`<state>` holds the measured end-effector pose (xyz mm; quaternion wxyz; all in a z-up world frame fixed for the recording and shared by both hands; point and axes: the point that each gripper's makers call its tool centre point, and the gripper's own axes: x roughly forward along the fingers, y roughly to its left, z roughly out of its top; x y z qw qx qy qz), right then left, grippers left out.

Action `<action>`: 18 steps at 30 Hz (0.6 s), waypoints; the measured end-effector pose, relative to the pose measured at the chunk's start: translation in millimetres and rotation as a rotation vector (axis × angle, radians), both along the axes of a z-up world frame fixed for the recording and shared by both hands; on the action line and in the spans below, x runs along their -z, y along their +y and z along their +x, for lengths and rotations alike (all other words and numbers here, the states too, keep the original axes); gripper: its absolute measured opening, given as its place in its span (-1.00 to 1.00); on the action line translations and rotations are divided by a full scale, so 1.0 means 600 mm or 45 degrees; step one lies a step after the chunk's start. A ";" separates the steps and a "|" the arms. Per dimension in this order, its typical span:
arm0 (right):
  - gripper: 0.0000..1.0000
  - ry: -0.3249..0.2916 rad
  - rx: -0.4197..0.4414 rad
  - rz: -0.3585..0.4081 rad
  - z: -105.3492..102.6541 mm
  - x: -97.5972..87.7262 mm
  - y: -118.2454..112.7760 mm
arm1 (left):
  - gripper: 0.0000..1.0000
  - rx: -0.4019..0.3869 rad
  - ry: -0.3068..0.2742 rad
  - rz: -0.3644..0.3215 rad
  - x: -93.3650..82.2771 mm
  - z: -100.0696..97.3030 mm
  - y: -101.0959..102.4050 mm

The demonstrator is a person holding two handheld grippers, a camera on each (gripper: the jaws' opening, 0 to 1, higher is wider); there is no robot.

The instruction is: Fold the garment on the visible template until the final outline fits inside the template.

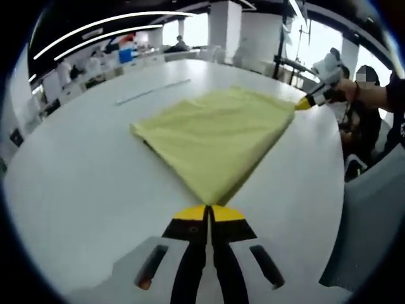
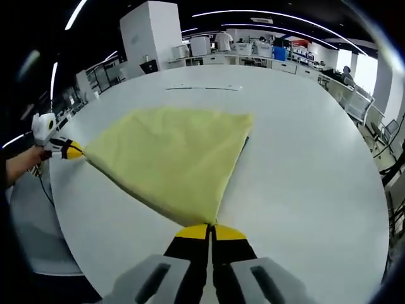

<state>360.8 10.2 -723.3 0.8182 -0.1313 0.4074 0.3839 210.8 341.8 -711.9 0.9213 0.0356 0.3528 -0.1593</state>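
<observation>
Yellow garment (image 1: 215, 139) spread on white table (image 1: 76, 190), left gripper (image 1: 209, 212) clamped on near corner, right gripper (image 2: 211, 231) pinching opposite corner, bare tabletop all around edges

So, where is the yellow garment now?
The yellow garment lies flat on the white table, stretched between the two grippers. The left gripper pinches its near corner in the left gripper view, and the right gripper pinches the opposite corner.

The white worktop (image 2: 304, 158) lies bare on all sides of the yellow cloth (image 2: 177, 158), so tongs can pass freely there. On the far side, a thin strip (image 2: 202, 88) lies flat, well apart from the cloth.
</observation>
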 end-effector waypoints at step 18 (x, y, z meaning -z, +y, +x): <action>-0.41 0.038 0.164 0.049 0.005 -0.007 -0.009 | -0.74 -0.301 0.000 -0.251 -0.010 0.002 0.003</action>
